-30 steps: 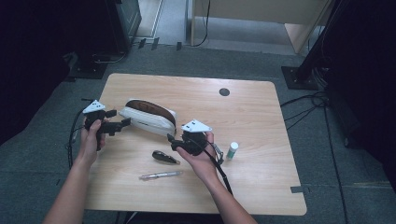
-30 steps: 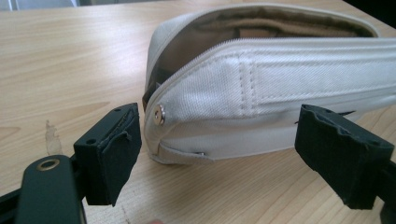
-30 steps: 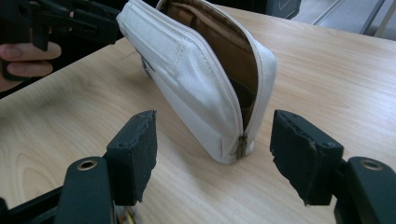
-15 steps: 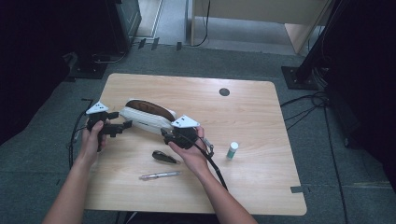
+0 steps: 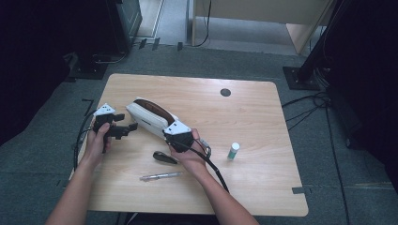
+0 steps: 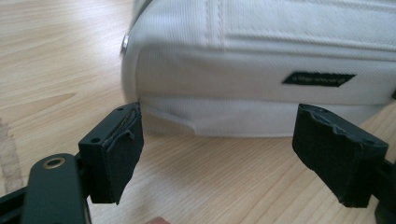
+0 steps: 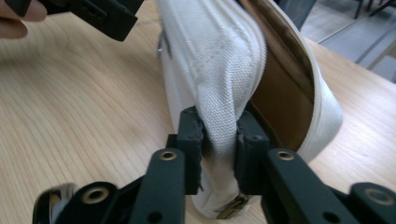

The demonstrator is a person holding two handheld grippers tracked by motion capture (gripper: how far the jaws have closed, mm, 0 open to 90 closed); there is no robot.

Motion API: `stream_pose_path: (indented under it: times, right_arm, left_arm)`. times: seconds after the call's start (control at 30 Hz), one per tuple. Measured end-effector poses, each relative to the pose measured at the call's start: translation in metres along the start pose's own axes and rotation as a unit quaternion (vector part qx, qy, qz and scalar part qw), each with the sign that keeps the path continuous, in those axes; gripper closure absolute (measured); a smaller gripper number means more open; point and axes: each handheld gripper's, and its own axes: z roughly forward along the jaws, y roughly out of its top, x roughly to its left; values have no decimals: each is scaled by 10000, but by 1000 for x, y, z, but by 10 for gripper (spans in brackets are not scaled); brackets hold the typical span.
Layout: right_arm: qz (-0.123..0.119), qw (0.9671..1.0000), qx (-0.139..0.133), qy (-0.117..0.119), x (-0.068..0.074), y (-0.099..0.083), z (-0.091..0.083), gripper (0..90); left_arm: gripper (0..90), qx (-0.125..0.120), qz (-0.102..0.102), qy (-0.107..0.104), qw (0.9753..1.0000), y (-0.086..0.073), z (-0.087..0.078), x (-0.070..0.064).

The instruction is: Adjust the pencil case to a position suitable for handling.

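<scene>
Right gripper [image 7: 219, 135] is clamped on the canvas lip of the white pencil case [image 7: 224, 60], beside its open zip. Left gripper [image 6: 233, 154] stands spread, just short of the case's far end, touching nothing. The case lies left of centre on the table [image 5: 263, 108]. Judged light, soft and floppy; best held by the seamed rim. A dark oval object [image 5: 165, 157], pen [image 5: 160, 176] and small tube [image 5: 233, 150] lie nearby, none obstructing.
</scene>
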Motion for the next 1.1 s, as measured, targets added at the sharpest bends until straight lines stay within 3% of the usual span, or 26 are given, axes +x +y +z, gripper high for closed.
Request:
stream_pose_path:
  times: [0.1,0.2,0.37,0.43,0.47,0.5,0.6,0.63,0.8,0.83,0.87,0.93,1.0,1.1]
  right_arm:
    - [-34,9998,-55,-193,-1,-2,-5,809]
    - [169,9987,-149,-460,-12,-7,-14,818]
    - [263,9966,-232,-740,-20,-9,-24,822]
    - [229,9939,-334,-1026,-21,-10,-29,822]
    - [229,9939,-334,-1026,-21,-10,-29,822]
    - [262,9916,-393,-1205,-21,-10,-33,822]
    - [316,9895,-382,-1358,-21,-11,-34,822]
    - [352,9870,-334,-1532,-18,-13,-35,823]
    - [461,9831,-267,-1753,-17,-20,-34,822]
    - [526,9798,-218,-1916,-18,-25,-34,822]
    - [528,9789,-200,-1962,-18,-26,-34,822]
    - [512,9773,-161,-2049,-18,-27,-34,822]
    - [569,9727,-87,-2247,-20,-31,-34,822]
    - [582,9713,-53,-2305,-21,-33,-36,822]
  left_arm:
    - [171,-43,-57,10,10000,1,1,-2]
    - [170,-25,-52,48,10000,0,1,-4]
    - [169,-76,-82,81,9999,-2,-2,-7]
    - [167,-117,-121,106,9998,-4,-5,-10]
    - [166,-117,-121,106,9998,-4,-5,-10]
    - [163,-115,-145,120,9998,-5,-6,-11]
    - [163,-122,-239,195,9994,-8,-11,-15]
    - [163,-144,-308,229,9992,-12,-15,-18]
    - [160,-102,-311,376,9988,-22,-22,-23]
    - [160,-31,-299,492,9983,-28,-24,-26]
    - [160,-24,-311,524,9981,-31,-26,-27]
    - [160,-1,-318,536,9981,-34,-27,-28]
    - [160,18,-403,572,9975,-43,-31,-31]
    - [160,15,-511,565,9971,-49,-35,-35]
